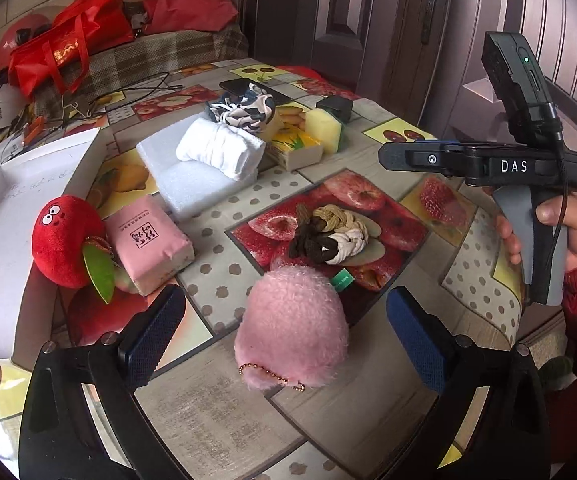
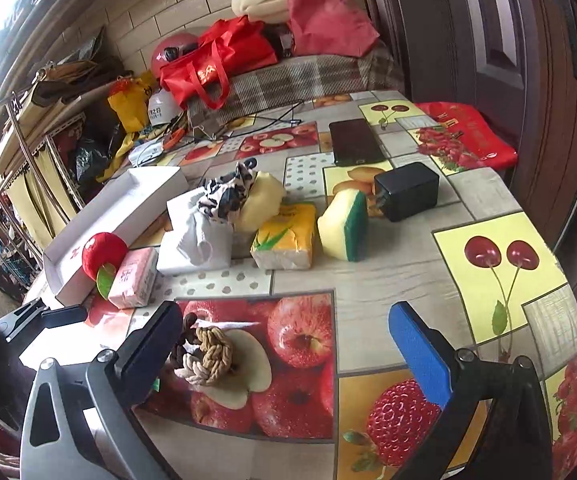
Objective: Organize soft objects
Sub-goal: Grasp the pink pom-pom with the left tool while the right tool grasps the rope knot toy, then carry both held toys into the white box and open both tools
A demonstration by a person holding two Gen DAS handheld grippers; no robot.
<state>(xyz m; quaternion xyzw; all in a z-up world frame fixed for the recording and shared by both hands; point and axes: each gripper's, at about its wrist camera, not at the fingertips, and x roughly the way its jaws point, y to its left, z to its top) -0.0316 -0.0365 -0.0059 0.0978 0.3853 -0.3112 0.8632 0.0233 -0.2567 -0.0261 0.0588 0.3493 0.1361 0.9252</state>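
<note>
Pink plush ball (image 1: 291, 328) sits on the table (image 1: 368, 420) between the spread, empty left gripper (image 1: 286, 334), likely lined up for grasping; right gripper (image 2: 286, 344) gapes empty, knotted rope (image 2: 204, 354) at its nine o'clock.

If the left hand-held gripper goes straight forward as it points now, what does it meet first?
Most likely the pink plush toy, lying between the open fingers of the left hand-held gripper; the braided rope knot lies beyond it.
</note>
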